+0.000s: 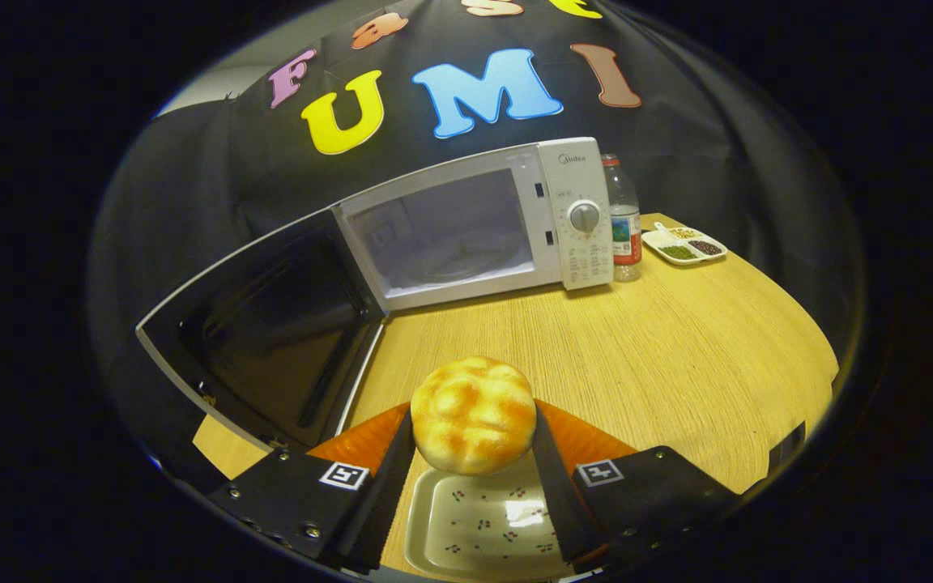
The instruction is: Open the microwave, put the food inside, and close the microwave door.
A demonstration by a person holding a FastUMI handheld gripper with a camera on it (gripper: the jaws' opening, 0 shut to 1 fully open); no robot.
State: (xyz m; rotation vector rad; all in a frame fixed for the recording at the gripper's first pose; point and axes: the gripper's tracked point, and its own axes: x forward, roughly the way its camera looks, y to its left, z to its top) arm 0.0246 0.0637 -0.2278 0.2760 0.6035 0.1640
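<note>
A round golden bread bun is held between my two fingers, and my gripper is shut on it, lifted above a small white plate with a tiny printed pattern. Beyond the fingers stands a white microwave on the wooden table. Its door is swung wide open to the left, its dark inner side facing me. The cavity with the glass turntable lies open and holds nothing.
To the right of the microwave's control panel stands a plastic water bottle. Further right, a small divided dish holds beans or seeds. The open door juts out over the table's left part.
</note>
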